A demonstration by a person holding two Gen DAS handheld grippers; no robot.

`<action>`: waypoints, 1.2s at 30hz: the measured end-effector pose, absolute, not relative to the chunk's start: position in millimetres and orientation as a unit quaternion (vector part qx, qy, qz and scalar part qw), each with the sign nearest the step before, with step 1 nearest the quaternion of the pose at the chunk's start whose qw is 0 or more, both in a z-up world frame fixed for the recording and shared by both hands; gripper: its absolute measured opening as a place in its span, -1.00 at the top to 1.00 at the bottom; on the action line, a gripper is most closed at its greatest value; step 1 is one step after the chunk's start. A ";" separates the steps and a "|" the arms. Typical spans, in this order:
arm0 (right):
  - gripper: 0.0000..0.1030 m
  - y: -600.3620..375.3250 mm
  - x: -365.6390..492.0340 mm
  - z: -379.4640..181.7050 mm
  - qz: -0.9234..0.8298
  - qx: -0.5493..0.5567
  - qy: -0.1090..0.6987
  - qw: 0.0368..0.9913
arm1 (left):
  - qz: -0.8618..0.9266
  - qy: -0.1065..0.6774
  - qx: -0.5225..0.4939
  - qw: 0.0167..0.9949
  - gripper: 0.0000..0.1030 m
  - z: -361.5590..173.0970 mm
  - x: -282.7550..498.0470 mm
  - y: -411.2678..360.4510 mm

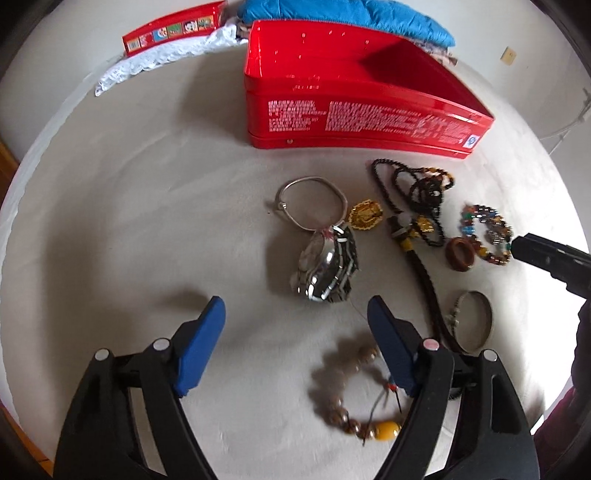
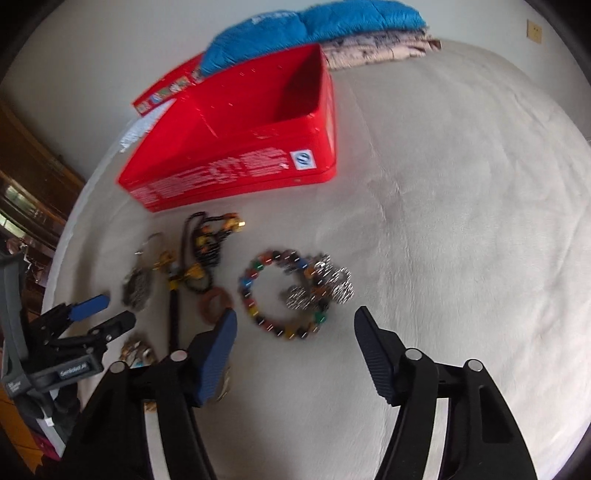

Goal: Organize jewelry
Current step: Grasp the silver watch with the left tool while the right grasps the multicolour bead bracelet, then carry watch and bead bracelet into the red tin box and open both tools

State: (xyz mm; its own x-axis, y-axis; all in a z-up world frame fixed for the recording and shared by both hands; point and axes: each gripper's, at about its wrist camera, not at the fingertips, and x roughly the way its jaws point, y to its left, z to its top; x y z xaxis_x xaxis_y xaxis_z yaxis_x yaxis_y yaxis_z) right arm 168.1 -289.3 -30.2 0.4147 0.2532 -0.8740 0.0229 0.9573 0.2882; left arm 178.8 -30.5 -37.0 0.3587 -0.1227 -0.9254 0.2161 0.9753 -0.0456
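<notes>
- Jewelry lies loose on a pale cloth (image 1: 129,221), in front of 1 open red tin (image 1: 354,122).
- Nearest, between the spread blue fingers of the left gripper (image 1: 295,310): 1 brown bead bracelet (image 1: 351,391) with 1 yellow bead.
- Beyond it: 1 steel watch (image 1: 327,267), 1 metal bangle (image 1: 474,319), 1 brown ring (image 1: 460,254).
- Right gripper (image 2: 295,321), open and holding nothing, hangs over 1 multicolour bead bracelet (image 2: 284,295) with silver charms.
- Farther: 1 thin silver bangle (image 1: 312,201), 1 gold pendant (image 1: 365,216), dark bead strands (image 1: 413,188), tangled beyond counting.
- Farthest: 1 red lid (image 1: 173,27), 1 blue cloth (image 1: 347,14).
</notes>
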 end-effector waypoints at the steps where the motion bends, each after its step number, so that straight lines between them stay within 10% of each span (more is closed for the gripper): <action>1: -0.18 -289.0 172.5 -34.1 0.071 0.128 0.542 0.828 | -0.104 0.559 0.043 0.821 -0.52 -40.0 181.4 -31.2; 10: 0.10 -299.6 190.8 -39.1 0.072 0.130 0.550 0.822 | -0.103 0.554 0.060 0.824 -0.42 -46.8 191.7 -37.3; 24: 0.46 -302.1 174.2 -44.0 0.088 0.143 0.563 0.809 | -0.112 0.537 0.052 0.834 0.54 -42.5 200.1 -40.1; 29: 0.83 -295.2 180.4 -47.8 0.084 0.142 0.562 0.810 | -0.117 0.538 0.038 0.834 0.59 -42.0 194.8 -37.8; 36: 0.85 -292.5 172.2 -36.5 0.101 0.154 0.544 0.818 | -0.120 0.542 -0.014 0.832 0.63 -34.1 192.6 -12.3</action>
State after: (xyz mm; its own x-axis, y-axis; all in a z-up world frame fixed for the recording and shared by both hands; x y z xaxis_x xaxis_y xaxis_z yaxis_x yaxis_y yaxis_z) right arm 172.2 -292.5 -36.5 0.3870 0.3325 -0.8600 0.0030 0.9323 0.3618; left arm 192.6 -12.3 -34.1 0.3845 -0.2141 -0.8979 0.1845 0.9709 -0.1525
